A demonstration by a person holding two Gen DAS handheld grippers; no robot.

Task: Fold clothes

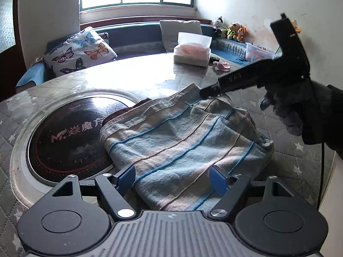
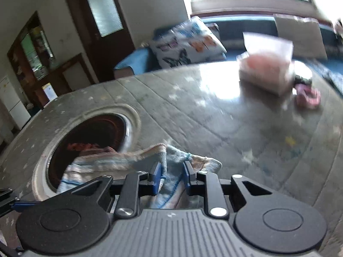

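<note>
Left wrist view: a striped towel, pale blue and beige with blue and tan lines, lay folded on the quilted grey star-print table cover, its left edge overlapping the round black induction cooktop set into the table. The left gripper had its blue-padded fingers spread wide, one on each side of the towel's near edge, pinching nothing. The right gripper, held by a gloved hand, reached in from the right with its tip at the towel's far corner (from here I couldn't tell how far its fingers were apart). Farther back sat a tissue pack, a butterfly cushion and some plush toys on the bench. Right wrist view, motion-blurred: the right gripper had its fingers drawn in close around a bunched fold of the towel, the cloth running between the blue pads and lifted at that corner. The cooktop was left of it, the tissue pack far right.
</note>
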